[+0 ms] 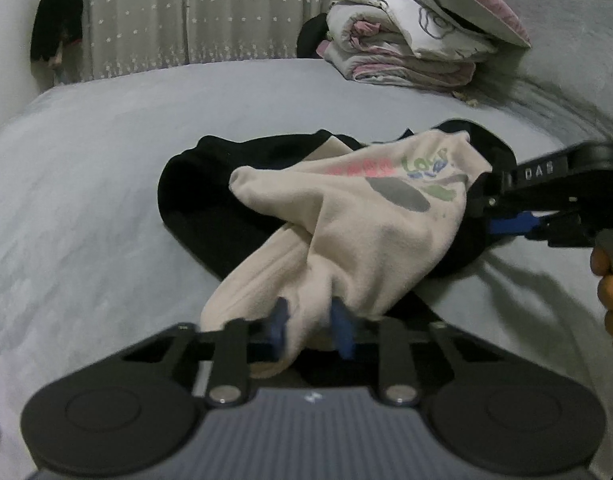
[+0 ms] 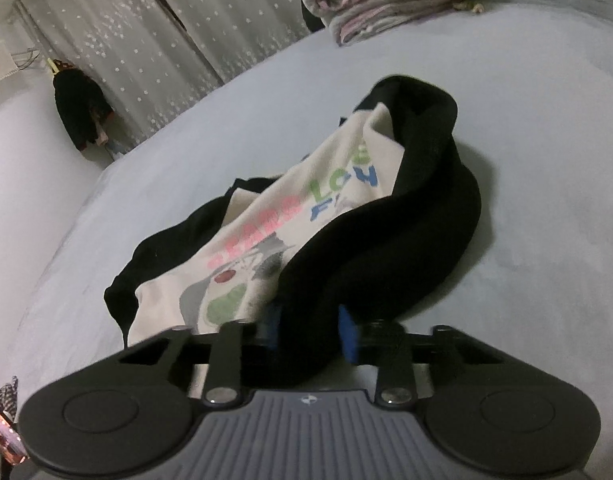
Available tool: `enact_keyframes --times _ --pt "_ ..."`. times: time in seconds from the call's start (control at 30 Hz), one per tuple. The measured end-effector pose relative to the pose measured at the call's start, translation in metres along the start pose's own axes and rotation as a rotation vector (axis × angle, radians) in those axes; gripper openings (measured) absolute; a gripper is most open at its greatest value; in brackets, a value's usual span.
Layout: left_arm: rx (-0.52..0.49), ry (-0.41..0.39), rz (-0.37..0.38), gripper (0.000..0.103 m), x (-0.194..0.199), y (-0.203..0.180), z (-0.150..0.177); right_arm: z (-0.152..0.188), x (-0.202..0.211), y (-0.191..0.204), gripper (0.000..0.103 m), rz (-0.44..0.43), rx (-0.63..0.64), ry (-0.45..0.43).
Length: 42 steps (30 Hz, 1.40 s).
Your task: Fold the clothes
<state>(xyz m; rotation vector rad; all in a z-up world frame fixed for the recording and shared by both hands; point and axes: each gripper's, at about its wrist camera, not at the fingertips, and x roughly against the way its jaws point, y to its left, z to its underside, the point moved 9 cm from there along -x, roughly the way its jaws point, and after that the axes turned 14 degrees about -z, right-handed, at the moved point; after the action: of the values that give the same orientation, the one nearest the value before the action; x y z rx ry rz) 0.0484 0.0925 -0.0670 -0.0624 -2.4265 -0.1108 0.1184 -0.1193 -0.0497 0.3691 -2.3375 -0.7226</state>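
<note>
On the grey bed lies a crumpled black-and-cream shirt, its cream fold clamped in the left gripper and its black edge clamped in the right gripper.

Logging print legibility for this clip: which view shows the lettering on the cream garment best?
The right wrist view: the coloured lettering faces the camera, large and fairly sharp. In the left wrist view the same print is farther off, blurred and bunched near the right gripper.
</note>
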Motion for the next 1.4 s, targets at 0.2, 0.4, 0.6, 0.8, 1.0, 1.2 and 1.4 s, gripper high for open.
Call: enact_keyframes --times 0.2,0.4,0.6,0.8,1.0,1.2,1.4 --pt "0.115 -0.103 0.07 0.01 0.025 0.012 -0.018 -0.01 0.018 0.007 0.019 0.002 0.078 -0.055" --pt "0.256 -0.208 0.238 0.01 0.055 0.016 -0.039 -0.029 0.056 0.011 0.018 -0.017 0.152 -0.124" --pt "0.344 -0.149 0.428 0.01 0.06 0.003 -0.041 -0.048 0.093 -0.009 0.005 0.0 0.151 -0.187" --pt "0.36 -0.04 0.465 0.01 0.042 -0.01 -0.032 -0.064 0.127 -0.04 0.004 0.091 0.171 -0.247" --pt "0.347 0.008 0.433 0.011 0.028 -0.018 -0.027 -0.049 0.114 -0.056 0.012 0.061 0.096 -0.138" --pt "0.356 0.026 0.386 0.017 0.02 -0.016 -0.032 -0.035 0.1 -0.052 0.035 0.01 0.069 -0.069" --pt "0.452 0.032 0.315 0.034 0.012 0.023 -0.04 -0.018 0.083 -0.035 0.037 -0.061 0.027 -0.005"
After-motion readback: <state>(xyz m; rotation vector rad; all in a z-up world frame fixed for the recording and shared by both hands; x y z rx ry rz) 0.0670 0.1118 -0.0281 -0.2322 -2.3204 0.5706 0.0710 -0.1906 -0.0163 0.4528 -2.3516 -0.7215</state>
